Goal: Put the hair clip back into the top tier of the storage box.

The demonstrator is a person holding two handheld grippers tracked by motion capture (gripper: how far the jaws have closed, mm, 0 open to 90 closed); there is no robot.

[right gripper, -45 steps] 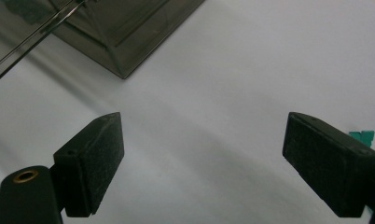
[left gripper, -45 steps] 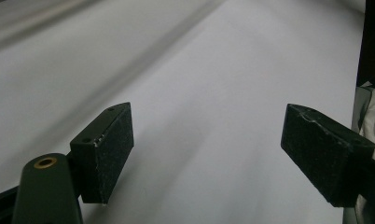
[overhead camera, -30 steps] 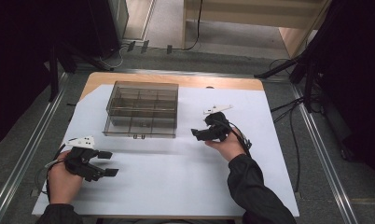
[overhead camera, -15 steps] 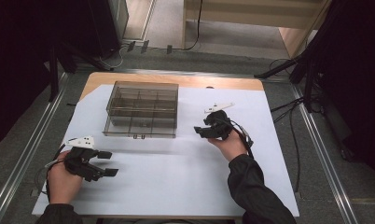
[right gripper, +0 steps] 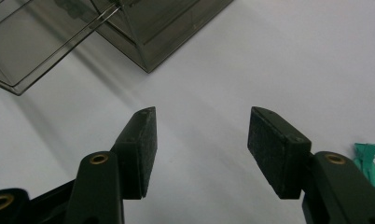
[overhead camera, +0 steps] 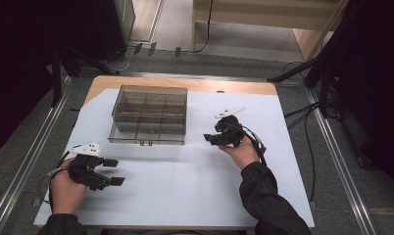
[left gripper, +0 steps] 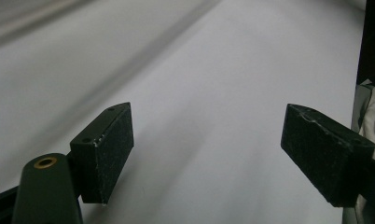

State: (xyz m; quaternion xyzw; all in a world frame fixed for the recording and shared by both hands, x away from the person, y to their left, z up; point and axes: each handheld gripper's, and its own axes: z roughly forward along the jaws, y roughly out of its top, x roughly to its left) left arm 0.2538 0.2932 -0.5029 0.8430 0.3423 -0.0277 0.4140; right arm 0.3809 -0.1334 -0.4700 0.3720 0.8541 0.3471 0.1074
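Note:
My left gripper (overhead camera: 114, 172) rests near the front left of the white sheet (overhead camera: 185, 186), held in a hand. It is open, with bare sheet between its pads (left gripper: 106, 149) in the left gripper view (left gripper: 209, 140). My right gripper (overhead camera: 209, 139) is held right of the middle and points left toward a smoky clear compartment box (overhead camera: 148, 115). Its jaws have just been opening and stand apart with nothing between them (right gripper: 202, 140). The box's corner (right gripper: 167, 28) lies a short way beyond its fingertips.
The box has several compartments and stands at the back left of the table. A small green object (right gripper: 367, 158) lies at the right edge of the right gripper view. Cables (overhead camera: 303, 122) and metal rails (overhead camera: 342, 161) run along the table's right side.
The right gripper's jaws stand a little narrower than a second ago. Both hands have kept their place.

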